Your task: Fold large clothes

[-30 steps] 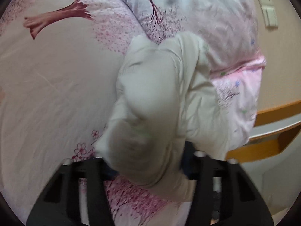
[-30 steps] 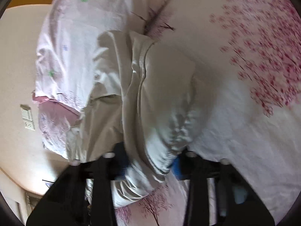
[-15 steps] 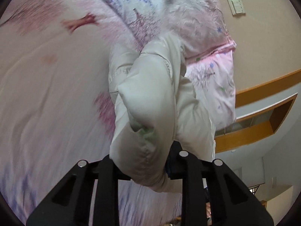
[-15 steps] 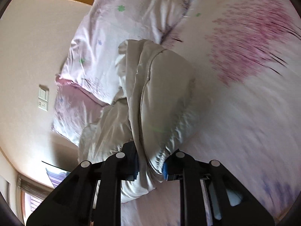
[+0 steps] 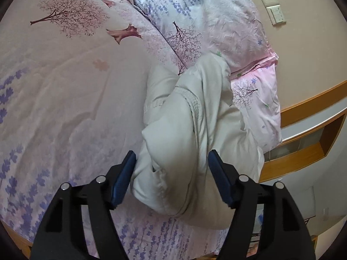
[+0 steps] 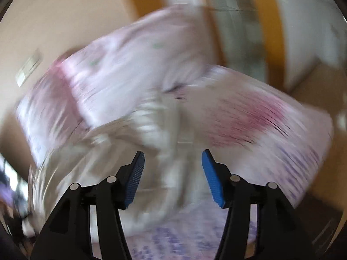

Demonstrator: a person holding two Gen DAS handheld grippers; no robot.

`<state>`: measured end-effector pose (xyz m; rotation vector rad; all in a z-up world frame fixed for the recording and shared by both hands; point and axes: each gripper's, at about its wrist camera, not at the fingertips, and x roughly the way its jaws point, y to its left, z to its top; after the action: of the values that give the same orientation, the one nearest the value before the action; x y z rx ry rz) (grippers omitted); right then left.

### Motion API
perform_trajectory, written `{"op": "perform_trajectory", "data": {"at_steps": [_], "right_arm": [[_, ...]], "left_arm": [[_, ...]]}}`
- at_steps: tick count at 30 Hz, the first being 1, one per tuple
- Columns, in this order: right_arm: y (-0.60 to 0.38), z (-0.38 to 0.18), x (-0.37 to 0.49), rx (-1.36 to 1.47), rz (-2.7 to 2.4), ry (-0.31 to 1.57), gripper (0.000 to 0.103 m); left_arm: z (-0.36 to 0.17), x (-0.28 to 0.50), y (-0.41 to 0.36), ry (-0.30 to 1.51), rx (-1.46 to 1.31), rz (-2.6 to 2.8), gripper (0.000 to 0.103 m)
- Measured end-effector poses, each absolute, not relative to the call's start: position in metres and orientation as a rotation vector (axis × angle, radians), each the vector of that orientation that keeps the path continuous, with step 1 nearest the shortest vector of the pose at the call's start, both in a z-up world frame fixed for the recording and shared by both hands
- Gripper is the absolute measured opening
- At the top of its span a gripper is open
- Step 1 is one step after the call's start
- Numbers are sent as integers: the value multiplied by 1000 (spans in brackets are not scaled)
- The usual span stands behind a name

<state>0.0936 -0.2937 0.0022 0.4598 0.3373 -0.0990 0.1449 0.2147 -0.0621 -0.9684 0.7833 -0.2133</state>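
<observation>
On bedspread point(image 5: 65, 91): garment point(image 5: 184, 140) between wide-spread left gripper point(image 5: 172, 169); right gripper point(image 6: 172, 166) wide, empty.

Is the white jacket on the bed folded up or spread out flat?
Folded up: the white jacket lies bunched in a thick bundle on the bedspread.

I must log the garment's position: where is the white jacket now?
In the left wrist view the white jacket lies bunched on the floral bedsheet, between the left gripper's open fingers, its far end against the pillow.
</observation>
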Motion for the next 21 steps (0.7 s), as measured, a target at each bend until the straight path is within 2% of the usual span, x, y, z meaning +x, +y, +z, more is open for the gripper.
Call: {"op": "perform_trajectory", "data": {"at_steps": [3, 5, 6, 7, 9, 16, 21], "right_arm": [[-239, 19, 120, 302, 60, 368, 54], [-213, 22, 137, 242, 128, 397, 45], [-200, 22, 147, 220, 169, 424, 36], [-190, 22, 156, 205, 192, 448, 31], [-173, 21, 171, 178, 223, 483, 28], [-148, 20, 178, 164, 285, 483, 28], [-134, -2, 208, 104, 251, 639, 28]], "left_arm": [[-63, 146, 212, 792, -961, -218, 69], [-65, 145, 210, 795, -965, -219, 69], [-66, 146, 208, 796, -968, -218, 69], [-67, 147, 207, 798, -972, -217, 69], [-70, 148, 205, 805, -982, -217, 69], [-75, 154, 193, 818, -985, -214, 70], [-70, 159, 188, 811, -956, -223, 70]]}}
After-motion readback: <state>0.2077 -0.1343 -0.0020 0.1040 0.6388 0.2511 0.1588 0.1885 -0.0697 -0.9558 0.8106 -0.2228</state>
